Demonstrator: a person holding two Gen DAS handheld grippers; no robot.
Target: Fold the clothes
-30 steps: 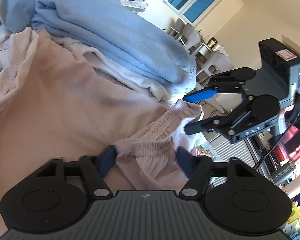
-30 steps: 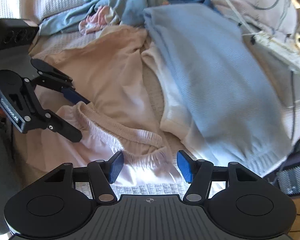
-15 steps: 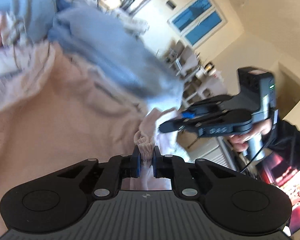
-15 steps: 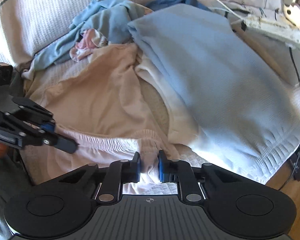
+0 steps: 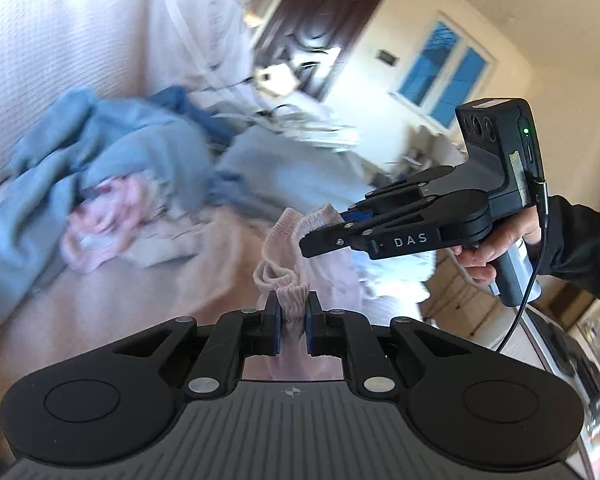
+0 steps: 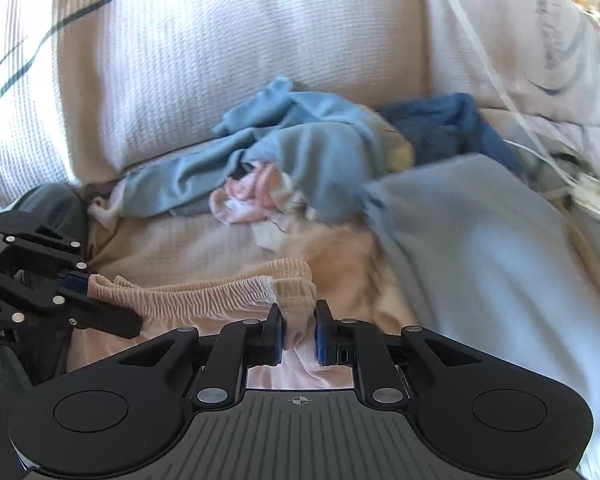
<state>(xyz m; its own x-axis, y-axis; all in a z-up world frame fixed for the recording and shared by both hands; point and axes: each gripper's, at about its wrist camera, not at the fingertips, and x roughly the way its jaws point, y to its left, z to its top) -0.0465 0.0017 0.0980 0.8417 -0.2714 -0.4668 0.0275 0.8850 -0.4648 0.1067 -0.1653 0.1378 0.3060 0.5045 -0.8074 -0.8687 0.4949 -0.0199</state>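
Garment waistband stretched w/ left gripper on its left end, right gripper on its right end; rest of garment trails back onto the sofa seat. Crumpled clothes heap lies behind garment, at seat's back edge against the back cushion. Small bunched piece sits at heap's front, just behind garment. Folded sweater lies right of garment, edge overlapping it. Dark garment behind sweater, right of heap. Pillow at back right corner.

In left wrist view right gripper is ahead-right of left gripper, waistband running btwn them.
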